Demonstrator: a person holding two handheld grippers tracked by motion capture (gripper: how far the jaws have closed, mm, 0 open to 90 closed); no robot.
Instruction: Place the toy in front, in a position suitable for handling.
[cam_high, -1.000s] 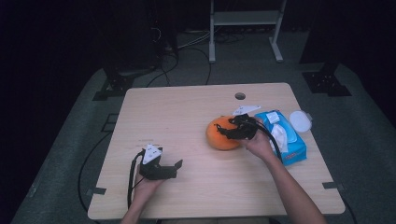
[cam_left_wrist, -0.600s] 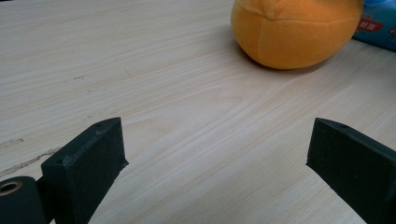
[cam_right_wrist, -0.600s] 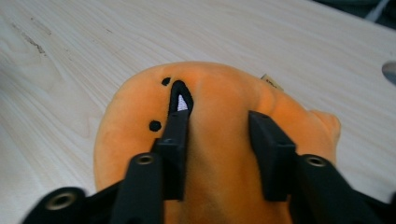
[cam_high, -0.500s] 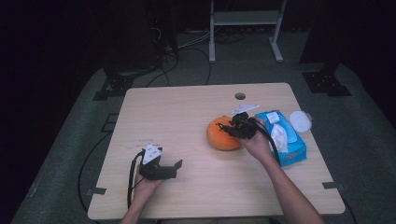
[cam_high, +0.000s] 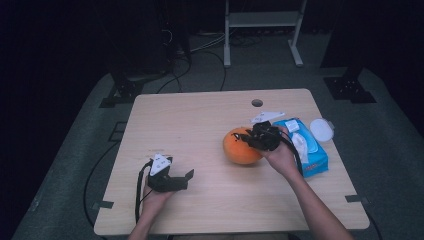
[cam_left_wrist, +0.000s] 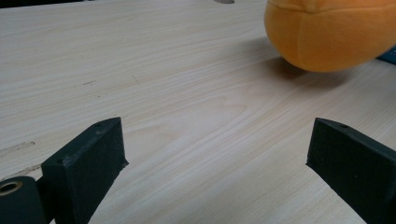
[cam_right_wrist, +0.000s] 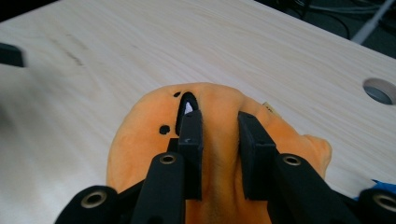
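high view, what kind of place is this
Probably a dark recording studio or lab: one wooden table on grey floor matting, cables trailing behind, and a white metal stand at the back.

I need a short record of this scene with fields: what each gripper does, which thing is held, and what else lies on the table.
left gripper: open, nothing between jaws, low over the table
right gripper: jaws have just been closing, now pinching a fold of the plush
plush: orange, soft, with black marks
tissue pack: blue, beside the plush
white disc: near the table's edge
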